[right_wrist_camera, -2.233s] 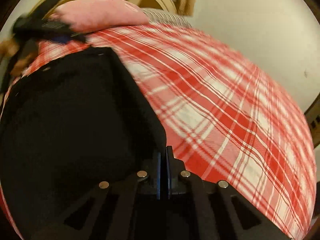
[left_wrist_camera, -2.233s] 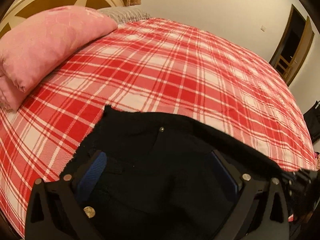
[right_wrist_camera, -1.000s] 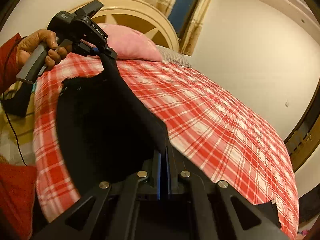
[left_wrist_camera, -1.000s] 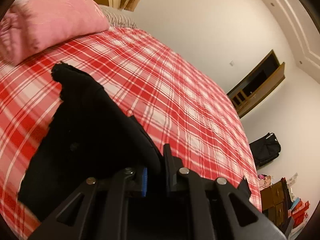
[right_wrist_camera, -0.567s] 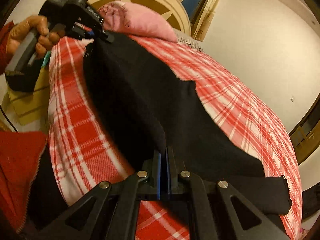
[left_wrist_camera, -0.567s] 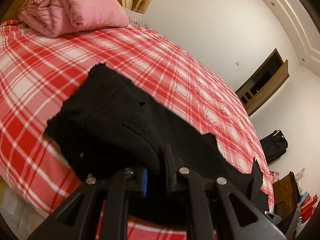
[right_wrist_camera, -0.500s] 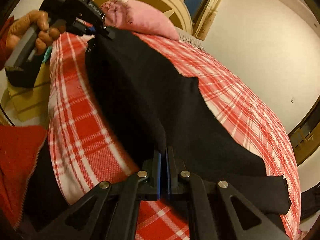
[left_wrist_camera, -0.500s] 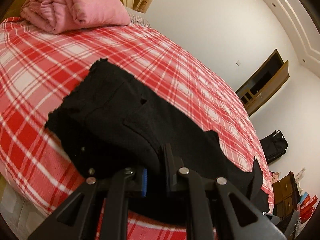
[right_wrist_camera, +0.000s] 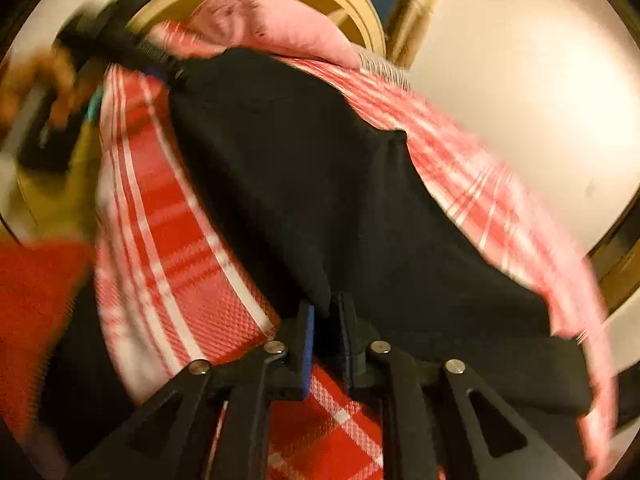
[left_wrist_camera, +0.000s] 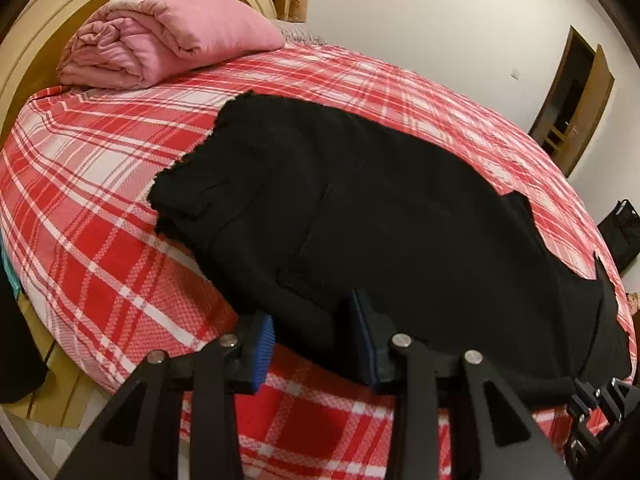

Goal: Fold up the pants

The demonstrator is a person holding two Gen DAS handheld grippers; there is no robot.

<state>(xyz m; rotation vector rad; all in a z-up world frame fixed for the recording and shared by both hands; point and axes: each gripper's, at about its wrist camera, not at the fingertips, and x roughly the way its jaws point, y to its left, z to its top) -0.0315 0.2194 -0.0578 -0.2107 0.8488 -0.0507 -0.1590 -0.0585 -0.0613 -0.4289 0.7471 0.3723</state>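
Item: black pants (left_wrist_camera: 380,220), laid lengthwise across the plaid bed (left_wrist_camera: 100,264), waistband toward 10 o'clock near the pink pillow (left_wrist_camera: 168,40).

Left gripper (left_wrist_camera: 312,340): jaws wide, straddling the near edge.

Right gripper (right_wrist_camera: 324,336): jaws narrow, cloth apparently between them.

Step, I judge: pants laid flat, lengthwise fold pending. Next: regrip edge.

Black pants (left_wrist_camera: 380,216) lie on a red-and-white plaid bedspread (left_wrist_camera: 100,184) beside a pink folded blanket (left_wrist_camera: 160,36).
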